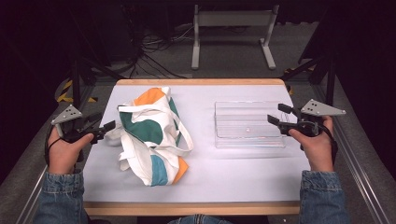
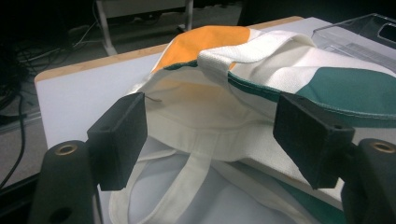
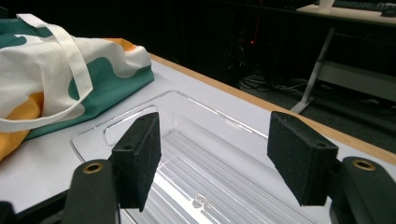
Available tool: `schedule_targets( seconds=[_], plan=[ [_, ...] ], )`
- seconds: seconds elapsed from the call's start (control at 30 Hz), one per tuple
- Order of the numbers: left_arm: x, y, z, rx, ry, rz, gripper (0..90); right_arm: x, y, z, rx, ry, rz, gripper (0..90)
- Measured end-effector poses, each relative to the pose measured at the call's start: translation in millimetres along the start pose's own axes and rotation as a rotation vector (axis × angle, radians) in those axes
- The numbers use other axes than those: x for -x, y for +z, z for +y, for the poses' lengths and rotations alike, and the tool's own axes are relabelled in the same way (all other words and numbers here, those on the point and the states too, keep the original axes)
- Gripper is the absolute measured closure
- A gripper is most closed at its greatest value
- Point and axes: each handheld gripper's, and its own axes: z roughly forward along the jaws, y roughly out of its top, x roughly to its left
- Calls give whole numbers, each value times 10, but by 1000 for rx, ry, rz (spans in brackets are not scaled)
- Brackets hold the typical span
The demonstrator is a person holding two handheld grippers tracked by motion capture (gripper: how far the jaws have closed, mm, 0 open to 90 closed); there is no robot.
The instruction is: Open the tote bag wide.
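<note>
A cloth tote bag [image 1: 152, 133], white with green, orange and teal patches, lies crumpled on the left half of the white table. Its straps loop out toward the middle. My left gripper [image 1: 109, 127] sits at the bag's left end, open. In the left gripper view my left gripper [image 2: 208, 112] has its jaws either side of the bag's [image 2: 327, 88] open mouth without pressing on it. A clear plastic tray [image 1: 247, 123] lies empty on the right half. My right gripper [image 1: 275, 114] hovers open at the tray's right edge, and nothing is between the jaws of my right gripper [image 3: 212, 126] above the tray [image 3: 140, 109].
The table top [image 1: 233, 172] has a wooden edge all round. Bare surface lies between bag and tray and along the front. Behind the table, on the floor, stand a white metal frame [image 1: 233, 18] and loose cables [image 1: 154, 51]. The bag [image 3: 107, 70] lies left of the tray.
</note>
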Motion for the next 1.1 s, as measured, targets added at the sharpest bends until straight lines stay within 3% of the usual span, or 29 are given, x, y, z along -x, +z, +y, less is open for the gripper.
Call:
schedule_targets(
  seconds=[0.07,0.13,0.27,0.6,0.7,0.77,0.9,1.1],
  plan=[
    [12,-14,4,4,-10,2,263,-15,6,6,36,31,40,404],
    [32,-29,11,1,-10,-4,258,-45,22,8,46,30,83,435],
    [57,-47,36,5,-6,-9,255,-118,68,57,73,-5,93,436],
    [77,-80,37,3,-13,-20,246,-289,236,190,23,73,174,395],
    [80,-112,37,8,-16,-16,244,-380,320,282,36,56,194,401],
    [89,-139,39,12,-13,-15,241,-452,393,363,47,15,229,426],
    [87,-175,31,12,-14,-7,236,-589,551,515,67,0,286,426],
    [86,-211,36,15,-16,-3,233,-836,747,694,35,-30,356,421]
  ],
)
